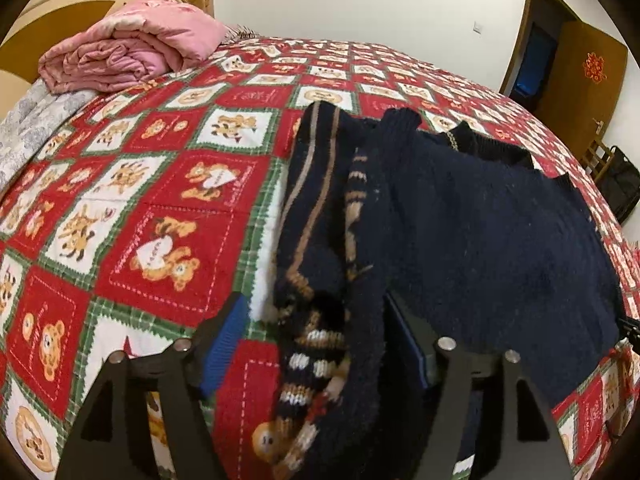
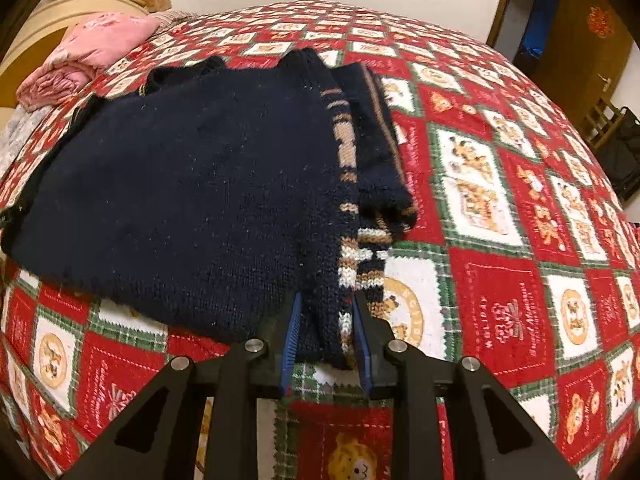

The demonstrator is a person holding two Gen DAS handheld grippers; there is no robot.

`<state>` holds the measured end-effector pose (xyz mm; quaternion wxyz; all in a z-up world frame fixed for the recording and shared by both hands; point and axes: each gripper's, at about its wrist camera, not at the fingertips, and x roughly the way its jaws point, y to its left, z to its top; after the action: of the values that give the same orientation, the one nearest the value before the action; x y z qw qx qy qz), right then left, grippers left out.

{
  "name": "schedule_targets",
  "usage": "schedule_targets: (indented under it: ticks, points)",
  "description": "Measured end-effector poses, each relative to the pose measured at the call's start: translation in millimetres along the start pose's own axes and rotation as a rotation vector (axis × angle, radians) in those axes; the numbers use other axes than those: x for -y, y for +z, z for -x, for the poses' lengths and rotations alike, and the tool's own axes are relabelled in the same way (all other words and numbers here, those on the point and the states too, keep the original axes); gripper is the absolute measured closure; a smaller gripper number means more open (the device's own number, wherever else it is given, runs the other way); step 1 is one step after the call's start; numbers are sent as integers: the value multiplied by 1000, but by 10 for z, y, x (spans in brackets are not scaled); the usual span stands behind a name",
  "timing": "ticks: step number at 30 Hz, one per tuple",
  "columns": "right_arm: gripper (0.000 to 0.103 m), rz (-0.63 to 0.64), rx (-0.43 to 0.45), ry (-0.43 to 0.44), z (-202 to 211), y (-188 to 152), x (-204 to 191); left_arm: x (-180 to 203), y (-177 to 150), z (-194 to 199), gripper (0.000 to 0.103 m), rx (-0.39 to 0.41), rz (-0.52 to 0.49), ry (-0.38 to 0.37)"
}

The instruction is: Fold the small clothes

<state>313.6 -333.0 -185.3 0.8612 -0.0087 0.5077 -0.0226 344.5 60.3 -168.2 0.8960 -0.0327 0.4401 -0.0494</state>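
A small navy knitted sweater [image 1: 488, 216] with tan stripes and a bear pattern lies partly folded on the bed. In the left wrist view my left gripper [image 1: 316, 344] stands wide open around the sweater's patterned edge, its blue-padded fingers [image 1: 224, 348] apart, with cloth draped between them. In the right wrist view the sweater [image 2: 192, 184] lies ahead and to the left, with its striped sleeve [image 2: 376, 152] folded along the right side. My right gripper [image 2: 326, 320] is shut on the sweater's near striped hem.
The bed is covered by a red, white and green teddy-bear patchwork quilt [image 1: 168, 216]. A folded pink duvet [image 1: 132, 44] lies at the far left by the headboard. A brown door [image 1: 580, 76] and a dark bag [image 1: 622, 184] stand at the right.
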Motion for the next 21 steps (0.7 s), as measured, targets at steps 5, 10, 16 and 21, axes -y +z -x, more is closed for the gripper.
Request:
schedule_targets:
  ticks: [5, 10, 16, 21]
  points:
    - [74, -10, 102, -41, 308, 85, -112, -11, -27, 8, 30, -13, -9, -13]
    - [73, 60, 130, -9, 337, 208, -425, -15, -42, 25, 30, -18, -18, -13]
    - [73, 70, 65, 45, 44, 144, -571, -28, -103, 68, 27, -19, -33, -18]
    - [71, 80, 46, 57, -59, -7, -527, -27, -104, 110, 27, -23, -44, -14]
